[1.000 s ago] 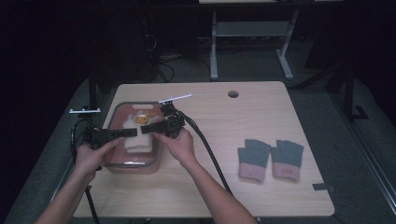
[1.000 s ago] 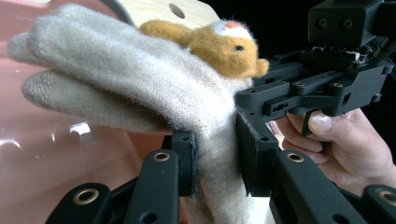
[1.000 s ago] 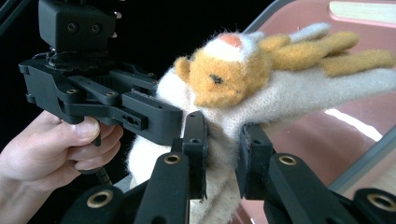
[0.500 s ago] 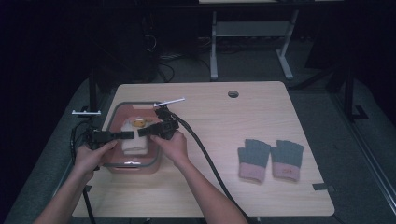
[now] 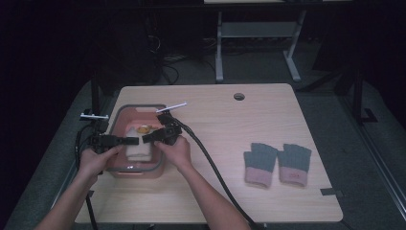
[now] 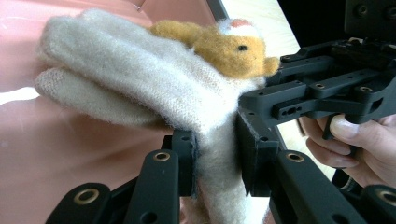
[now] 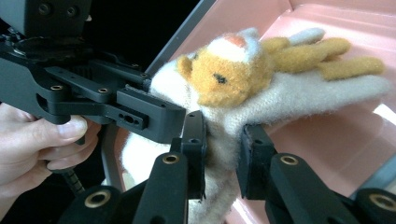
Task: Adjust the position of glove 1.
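Fluffy cream wool mitten with an orange animal face, low inside the pink plastic tub.
Pinched tight at its cuff by left gripper and right gripper. Could stretch or slip free if tugged apart too hard.

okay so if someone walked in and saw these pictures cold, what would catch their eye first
Probably the fluffy cream mitten with an orange animal face sewn on it, pinched from both sides by the left gripper and the right gripper above a pink tray at the table's left. Next, a pair of grey gloves with pink cuffs lying flat on the table's right side.
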`<state>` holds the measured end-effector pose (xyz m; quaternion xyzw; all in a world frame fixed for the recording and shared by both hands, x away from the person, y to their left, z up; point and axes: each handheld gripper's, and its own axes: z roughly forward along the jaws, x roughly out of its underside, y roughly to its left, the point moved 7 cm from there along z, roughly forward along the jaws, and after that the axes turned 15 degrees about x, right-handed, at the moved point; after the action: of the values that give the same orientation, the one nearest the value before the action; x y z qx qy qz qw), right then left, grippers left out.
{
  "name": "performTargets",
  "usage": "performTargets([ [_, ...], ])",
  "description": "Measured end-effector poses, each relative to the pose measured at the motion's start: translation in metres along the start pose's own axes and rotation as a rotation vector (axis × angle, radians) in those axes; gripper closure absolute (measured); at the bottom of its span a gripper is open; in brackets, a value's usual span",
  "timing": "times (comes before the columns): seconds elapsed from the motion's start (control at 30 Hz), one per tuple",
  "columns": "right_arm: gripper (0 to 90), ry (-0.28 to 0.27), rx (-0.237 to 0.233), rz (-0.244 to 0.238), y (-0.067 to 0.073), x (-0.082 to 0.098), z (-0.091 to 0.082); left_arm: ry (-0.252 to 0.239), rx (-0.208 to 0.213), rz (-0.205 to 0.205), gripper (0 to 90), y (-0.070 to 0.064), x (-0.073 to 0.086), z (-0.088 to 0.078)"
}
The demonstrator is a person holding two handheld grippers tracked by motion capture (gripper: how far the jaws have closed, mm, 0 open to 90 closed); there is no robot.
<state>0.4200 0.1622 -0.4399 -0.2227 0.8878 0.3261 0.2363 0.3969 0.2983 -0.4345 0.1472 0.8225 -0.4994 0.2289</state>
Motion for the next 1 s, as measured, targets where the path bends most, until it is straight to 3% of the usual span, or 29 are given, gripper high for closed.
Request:
performTargets([
  [0.33, 73.2, 0.002, 0.046, -0.047, -0.001, 0.000, 0.000, 0.012, -0.042, 0.010, 70.2, 0.002, 0.001, 0.003],
  [0.43, 73.3, 0.002, 0.063, -0.052, -0.002, 0.000, -0.002, 0.018, -0.052, -0.007, 70.3, 0.006, 0.005, 0.004],
  [0.53, 73.3, 0.001, 0.081, -0.053, -0.003, 0.000, -0.004, 0.024, -0.080, -0.008, 71.0, 0.009, 0.006, 0.004],
  [0.63, 73.3, 0.007, 0.089, -0.053, -0.005, 0.000, -0.006, 0.063, -0.147, 0.002, 71.2, 0.011, 0.008, 0.005],
  [0.83, 73.2, -0.002, 0.096, -0.056, -0.006, 0.003, -0.011, 0.100, -0.210, -0.013, 70.1, 0.015, 0.011, 0.004],
  [1.0, 73.2, -0.016, 0.090, -0.061, -0.007, 0.002, -0.017, 0.124, -0.245, -0.031, 57.7, 0.019, 0.013, -0.001],
])
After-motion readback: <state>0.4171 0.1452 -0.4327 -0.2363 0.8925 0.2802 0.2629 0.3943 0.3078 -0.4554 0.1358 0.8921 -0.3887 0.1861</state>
